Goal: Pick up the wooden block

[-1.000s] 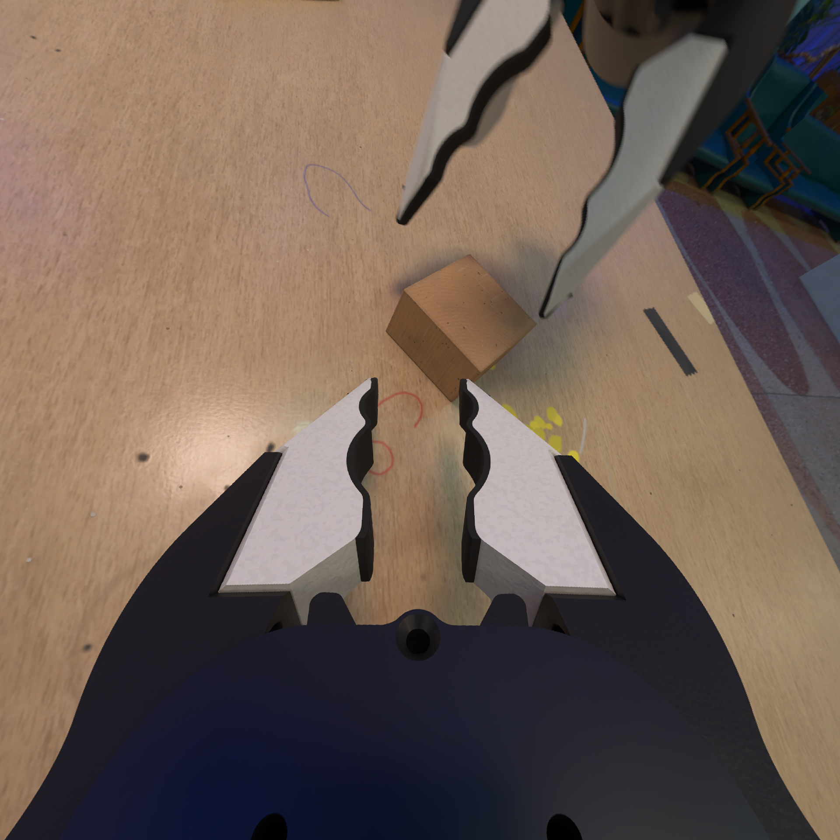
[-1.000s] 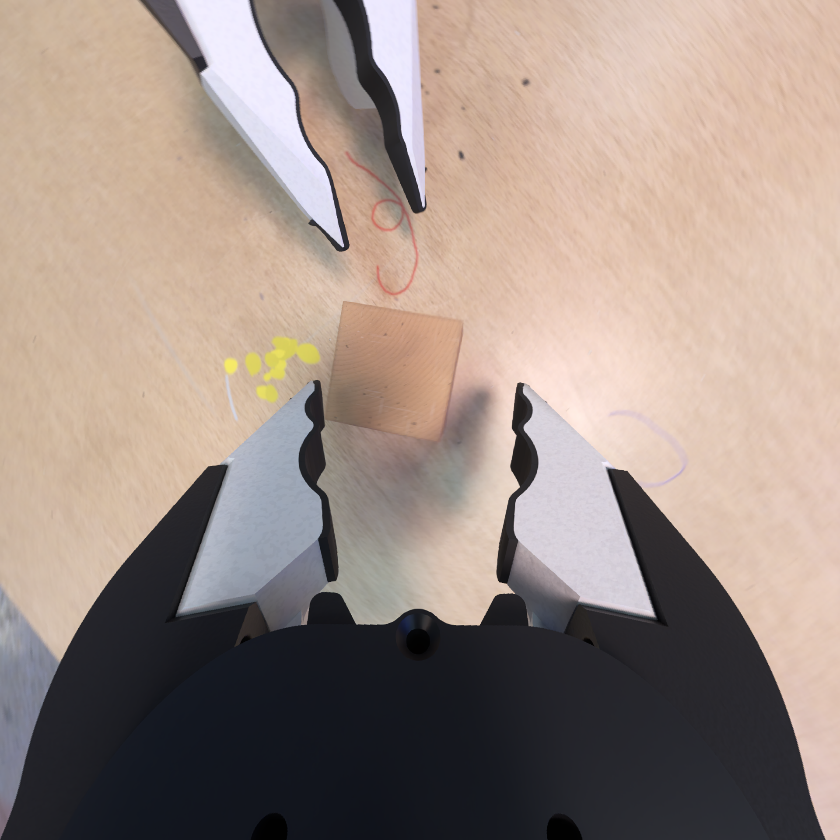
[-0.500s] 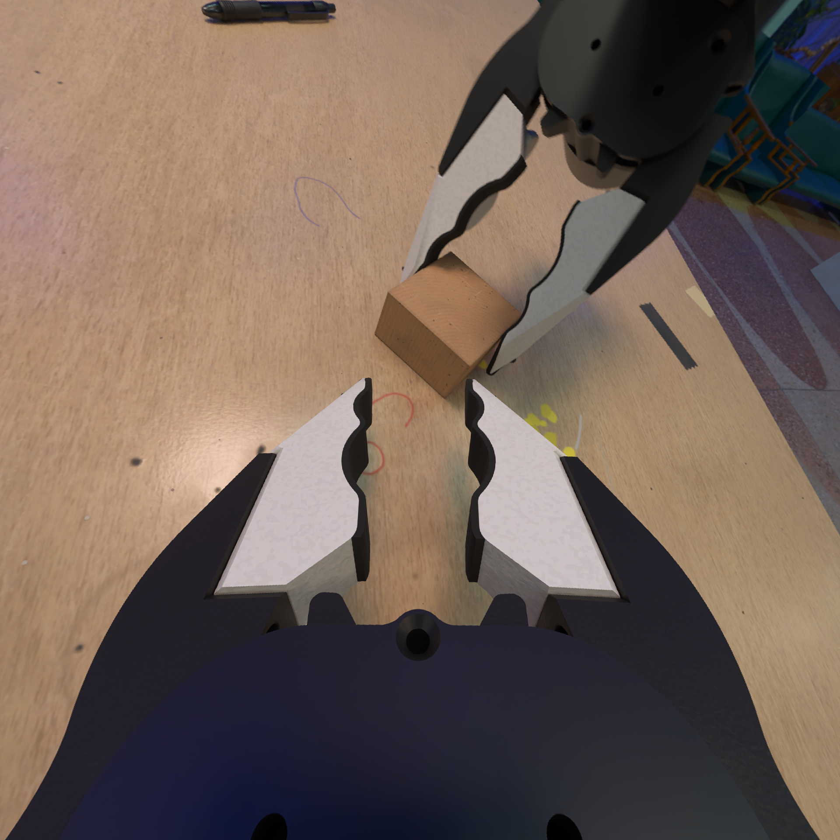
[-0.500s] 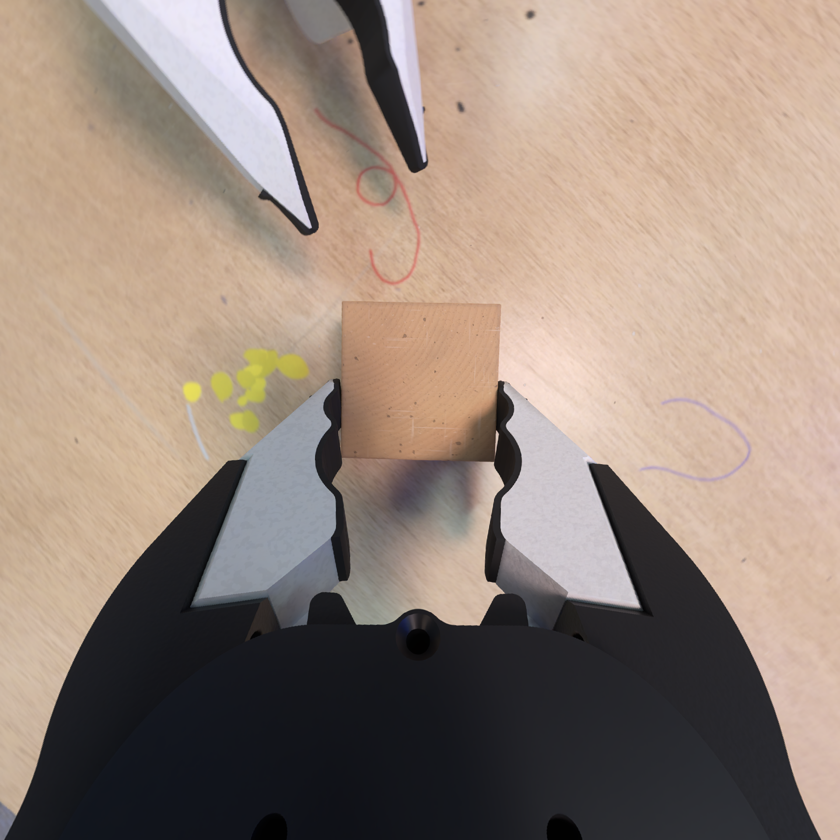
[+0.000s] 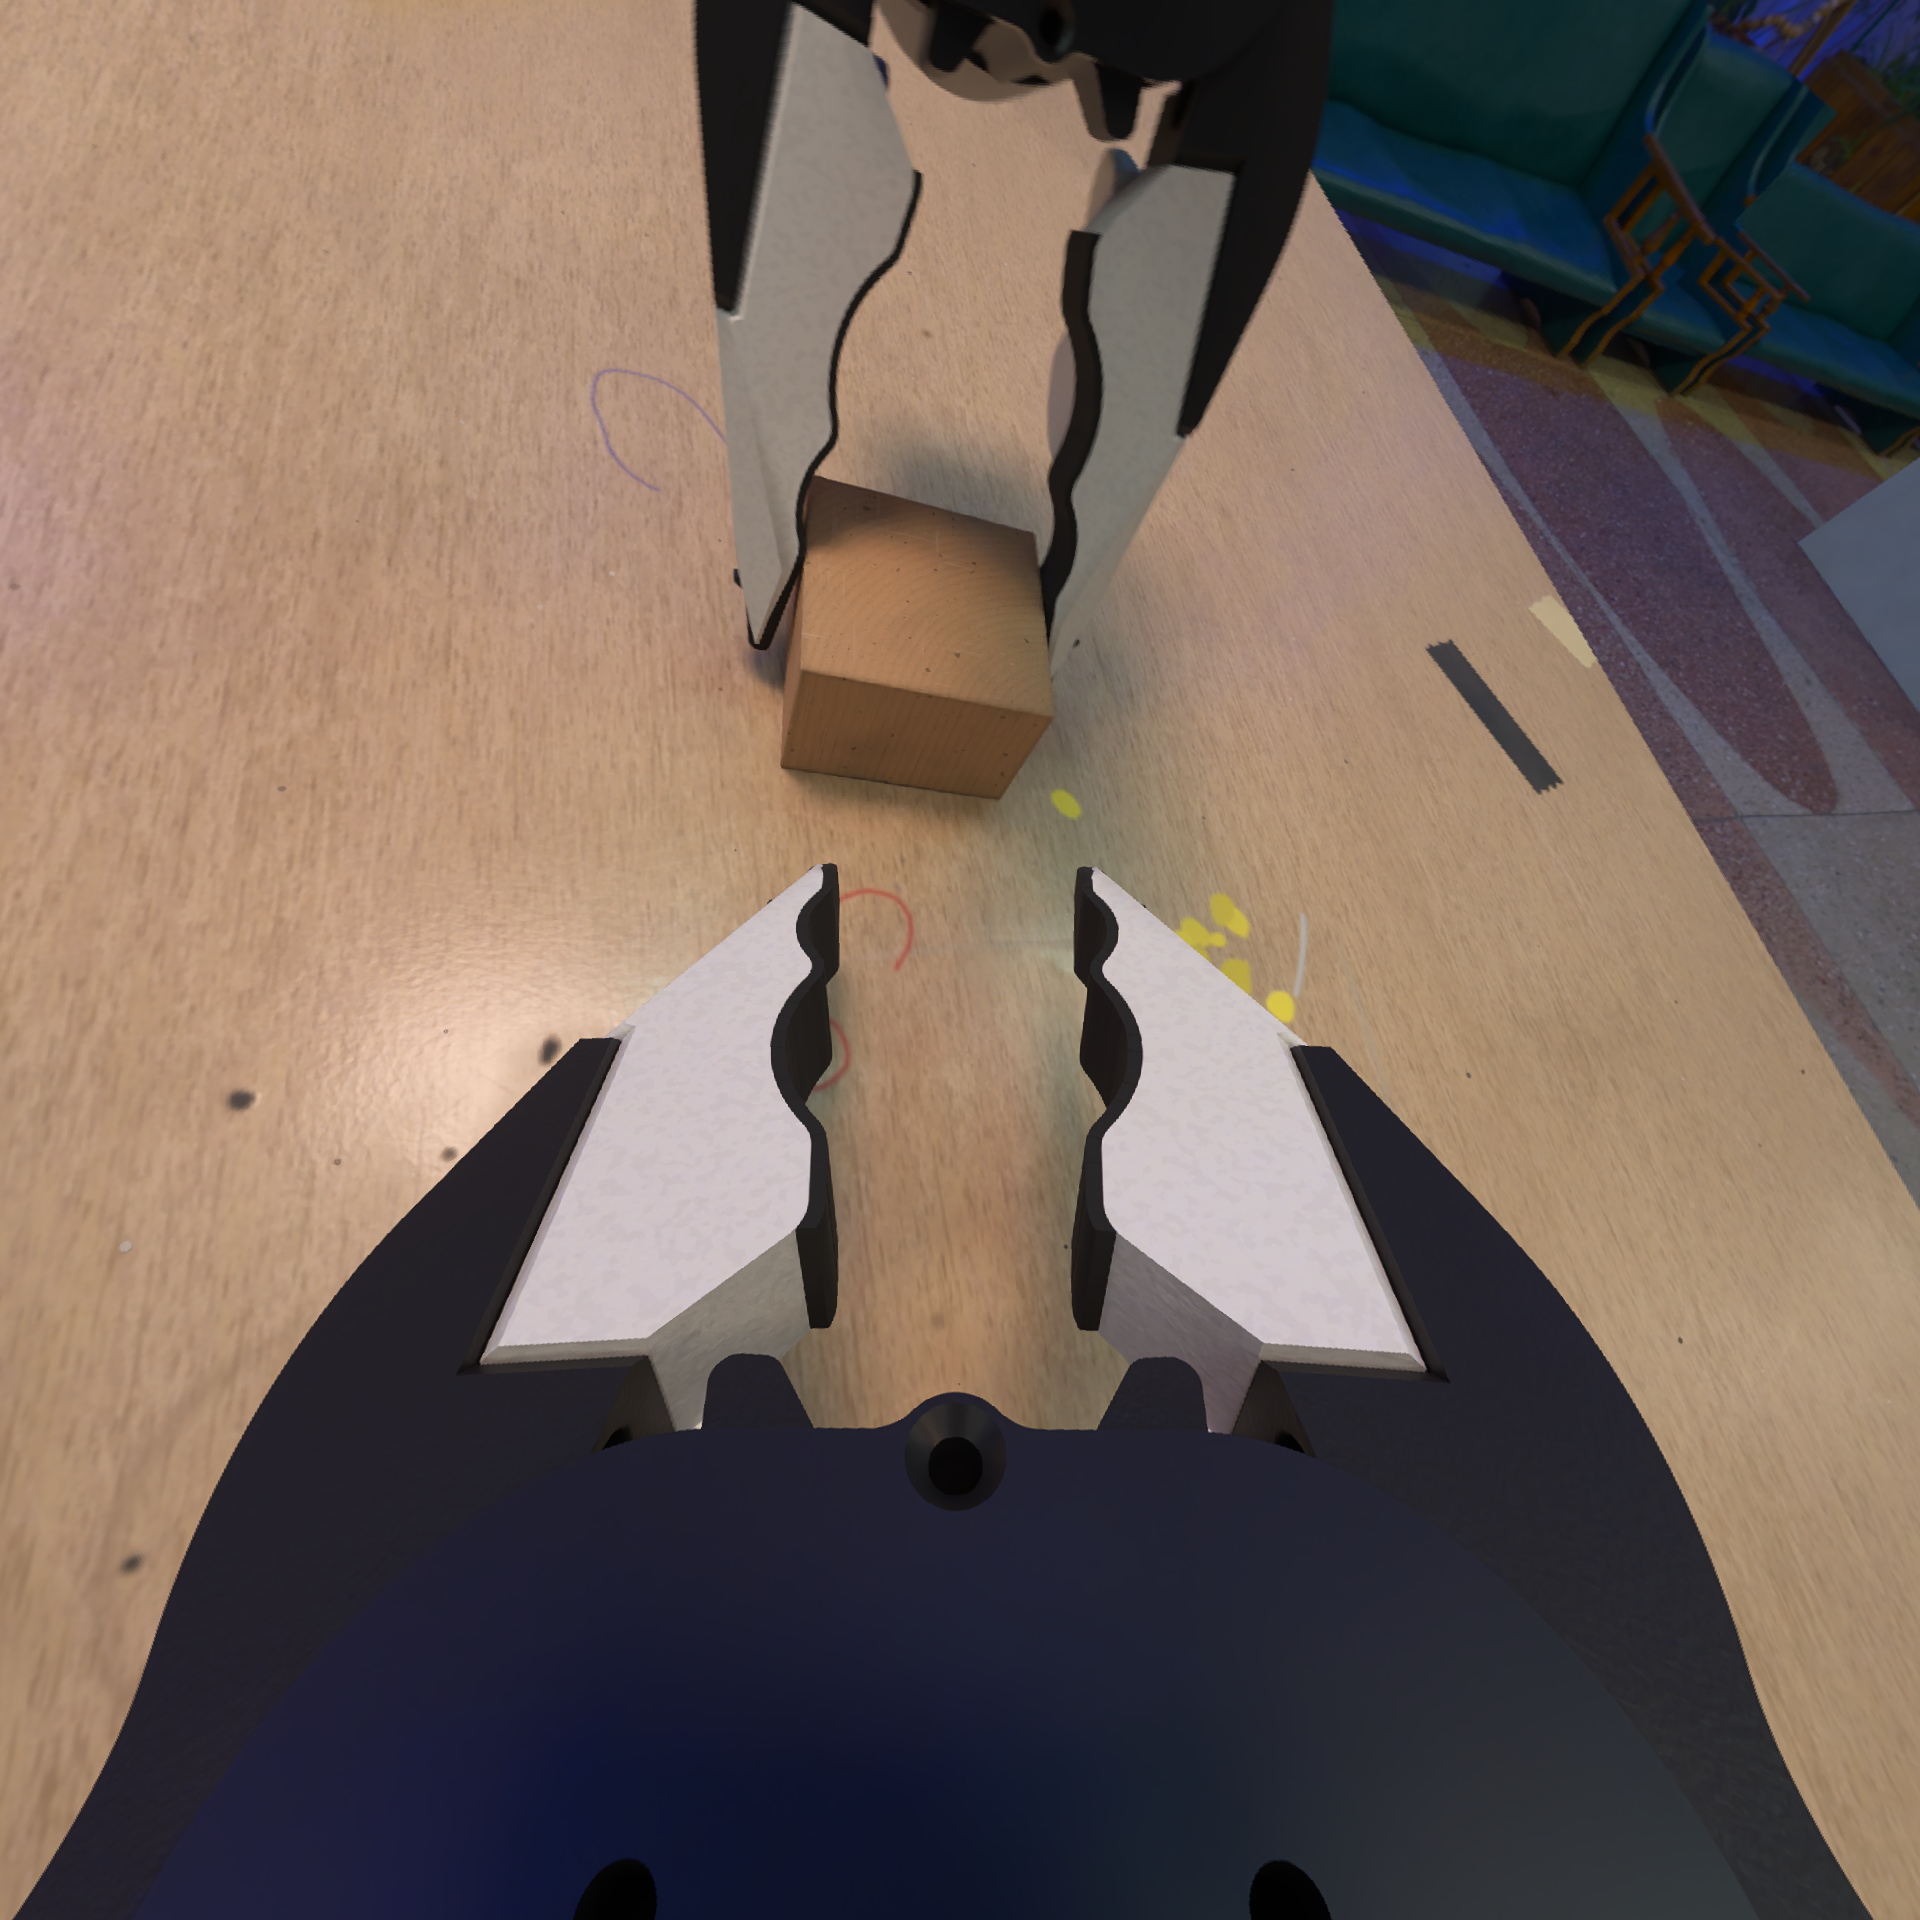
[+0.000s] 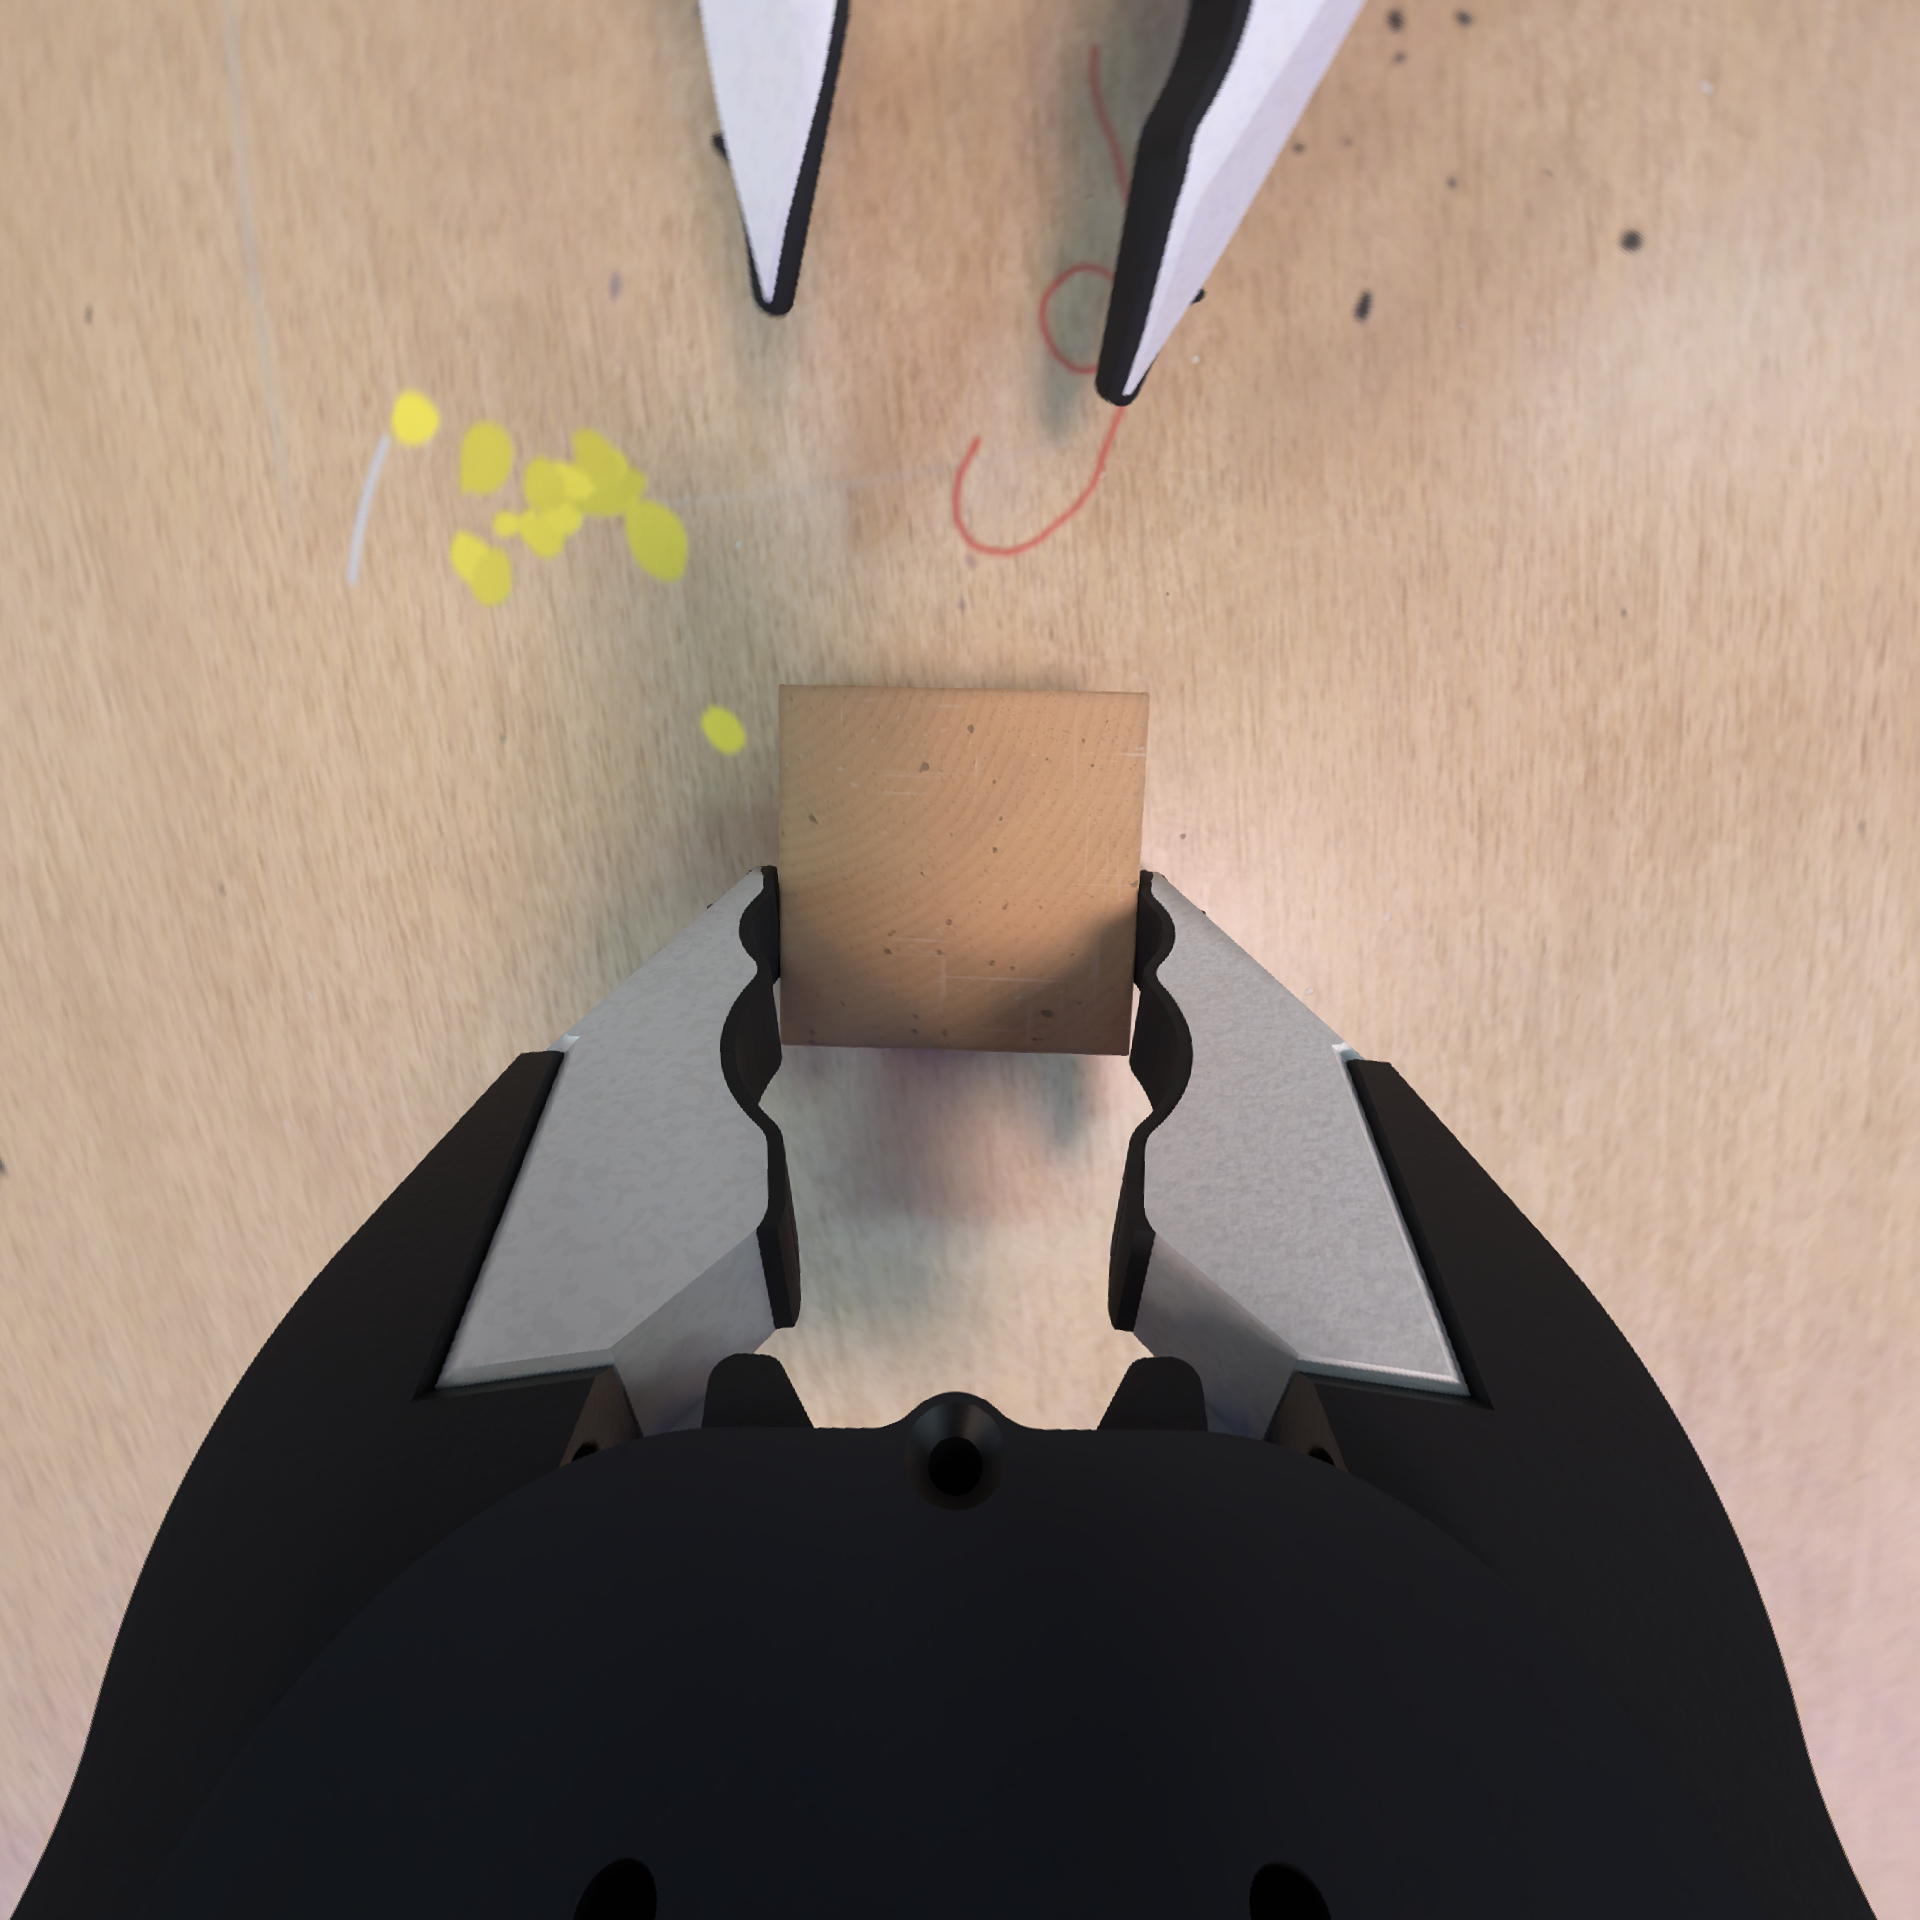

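Left wrist view: left gripper [image 5: 951,883] parted and empty, hovering just short of the wooden block [image 5: 914,644]. Ahead of those tips, right gripper [image 5: 914,592] coming down from above, one finger pressed on each side face of the block. Block resting on the table [image 5: 312,520] as far as can be judged – no gap visible beneath its near lower edge, though contact cannot be confirmed. Yellow spots [image 5: 1226,935] just outside the right finger, a red scribble [image 5: 883,925] beside the left finger. Beyond the table edge, teal seating [image 5: 1610,156] and a patterned floor [image 5: 1714,675] – nothing of that in the other view.

Right wrist view: straight down over the right gripper [image 6: 956,920], fingers [image 6: 665,1091] closed on the wooden block [image 6: 961,862], pads touching its two opposite sides, only the near half of the block between the tips, the far half sticking out past them. Left gripper [image 6: 945,348] visible beyond the block, apart from it. Contact of both pads clear here; height above the table [image 6: 1558,727] impossible to read from this angle.

Step in hand, by judgement: grasp made, lift about to start. Next move calls for firm squeeze and a straight rise, no twisting, given the shallow hold near the fingertips
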`<state>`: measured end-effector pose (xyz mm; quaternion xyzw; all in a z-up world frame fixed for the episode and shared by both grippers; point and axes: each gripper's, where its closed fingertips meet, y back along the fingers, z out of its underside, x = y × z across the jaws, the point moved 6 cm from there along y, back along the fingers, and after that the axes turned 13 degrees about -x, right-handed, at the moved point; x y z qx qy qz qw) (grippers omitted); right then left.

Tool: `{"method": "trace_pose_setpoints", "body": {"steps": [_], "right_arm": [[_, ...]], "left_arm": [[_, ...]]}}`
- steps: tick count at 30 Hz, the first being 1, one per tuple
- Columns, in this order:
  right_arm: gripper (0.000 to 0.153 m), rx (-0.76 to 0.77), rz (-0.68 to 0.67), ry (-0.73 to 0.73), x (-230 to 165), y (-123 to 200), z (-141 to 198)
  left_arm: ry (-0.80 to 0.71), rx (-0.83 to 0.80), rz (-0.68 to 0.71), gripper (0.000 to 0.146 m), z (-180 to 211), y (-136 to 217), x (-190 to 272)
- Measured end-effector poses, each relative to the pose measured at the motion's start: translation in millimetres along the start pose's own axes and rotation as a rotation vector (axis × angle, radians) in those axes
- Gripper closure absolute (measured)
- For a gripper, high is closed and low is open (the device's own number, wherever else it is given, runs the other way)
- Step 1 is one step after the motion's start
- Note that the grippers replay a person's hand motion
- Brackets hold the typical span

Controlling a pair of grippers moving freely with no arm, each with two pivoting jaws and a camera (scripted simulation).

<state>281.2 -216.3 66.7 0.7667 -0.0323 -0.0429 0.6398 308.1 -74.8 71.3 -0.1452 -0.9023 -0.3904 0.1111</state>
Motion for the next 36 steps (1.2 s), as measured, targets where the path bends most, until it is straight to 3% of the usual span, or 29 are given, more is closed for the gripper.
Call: {"method": "trace_pose_setpoints", "body": {"steps": [6,10,16,23,29,36], "right_arm": [[0.085,-0.065,-0.042,0.212,11,3,1],[0.085,-0.053,-0.029,0.260,13,2,1],[0.085,0.054,-0.004,0.218,12,1,7],[0.085,0.220,-0.015,0.127,8,-2,15],[0.085,0.358,-0.015,0.062,9,3,18],[0.085,0.547,0.120,0.029,14,21,16]], "left_arm": [[-0.006,-0.010,-0.001,0.101,0,0,0],[0.102,0.039,0.032,0.102,-1,5,-10],[0.317,0.181,0.101,0.103,0,18,-31],[0.400,0.212,0.142,0.103,-1,19,-38],[0.478,0.233,0.256,0.103,-8,18,-36],[0.610,0.363,0.361,0.101,-20,30,-30]]}}
